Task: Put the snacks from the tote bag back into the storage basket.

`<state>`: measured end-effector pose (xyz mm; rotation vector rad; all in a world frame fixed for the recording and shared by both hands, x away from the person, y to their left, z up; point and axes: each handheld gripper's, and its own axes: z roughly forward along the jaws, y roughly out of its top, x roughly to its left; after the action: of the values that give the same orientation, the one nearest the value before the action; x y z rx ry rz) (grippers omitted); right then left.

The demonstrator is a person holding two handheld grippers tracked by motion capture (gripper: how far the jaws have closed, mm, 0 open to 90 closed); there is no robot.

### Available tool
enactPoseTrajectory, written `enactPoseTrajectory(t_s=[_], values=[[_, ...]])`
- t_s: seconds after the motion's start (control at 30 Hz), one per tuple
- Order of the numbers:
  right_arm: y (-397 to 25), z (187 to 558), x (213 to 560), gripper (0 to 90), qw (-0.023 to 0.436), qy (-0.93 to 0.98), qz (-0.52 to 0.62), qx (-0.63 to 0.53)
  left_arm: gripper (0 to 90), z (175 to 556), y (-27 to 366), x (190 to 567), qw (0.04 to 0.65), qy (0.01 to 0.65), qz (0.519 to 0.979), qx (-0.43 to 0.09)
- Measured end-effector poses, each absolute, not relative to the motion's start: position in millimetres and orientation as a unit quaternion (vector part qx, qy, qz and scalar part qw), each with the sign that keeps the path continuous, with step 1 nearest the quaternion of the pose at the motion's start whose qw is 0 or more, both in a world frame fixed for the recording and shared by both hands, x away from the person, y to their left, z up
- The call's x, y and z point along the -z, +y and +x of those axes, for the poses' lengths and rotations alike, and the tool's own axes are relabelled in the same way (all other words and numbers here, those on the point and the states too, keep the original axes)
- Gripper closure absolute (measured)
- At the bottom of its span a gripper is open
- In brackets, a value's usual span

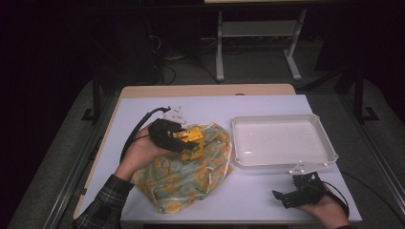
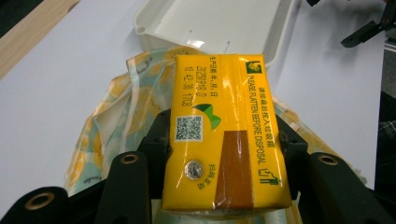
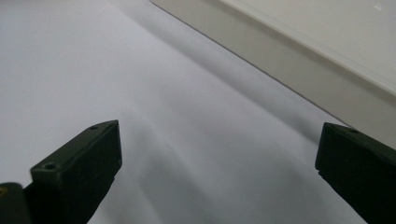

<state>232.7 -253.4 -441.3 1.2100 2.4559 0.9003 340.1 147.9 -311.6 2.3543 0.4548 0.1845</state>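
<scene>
Yellow carton (image 2: pixel 219 135) clamped in left gripper (image 1: pixel 177 138), above patterned bag (image 1: pixel 191 174)

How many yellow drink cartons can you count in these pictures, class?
1: the yellow drink carton is clamped in the left gripper, above the patterned cloth bag. More may be hidden inside the bag.

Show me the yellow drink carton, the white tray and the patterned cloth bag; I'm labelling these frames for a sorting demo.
yellow drink carton (image 2: pixel 219 130), left gripper view, middle of its printed face.
white tray (image 1: pixel 239 143), high view, its left rim.
patterned cloth bag (image 1: pixel 176 183), high view, the flat lower part of the fabric.
</scene>
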Motion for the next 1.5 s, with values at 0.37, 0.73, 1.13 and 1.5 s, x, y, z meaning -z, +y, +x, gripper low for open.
enactPoseTrajectory(t_s=[0.37,0.73,1.13,1.5], values=[[-253.0,232.0,440.7,0.1,0.128,0.843,0.421,-0.309,51.9,341.8,135.9,304.8,0.371,0.174,0.91,-0.071],[-253.1,232.6,441.3,0.1,0.123,0.843,0.42,-0.311,51.9,342.7,121.7,302.6,0.378,0.172,0.907,-0.067],[-252.8,231.8,440.7,0.1,0.121,0.842,0.422,-0.313,51.9,343.1,106.9,302.7,0.386,0.169,0.905,-0.061],[-252.9,231.7,440.2,0.0,0.121,0.842,0.422,-0.313,52.0,343.5,90.6,302.7,0.395,0.162,0.902,-0.059]])
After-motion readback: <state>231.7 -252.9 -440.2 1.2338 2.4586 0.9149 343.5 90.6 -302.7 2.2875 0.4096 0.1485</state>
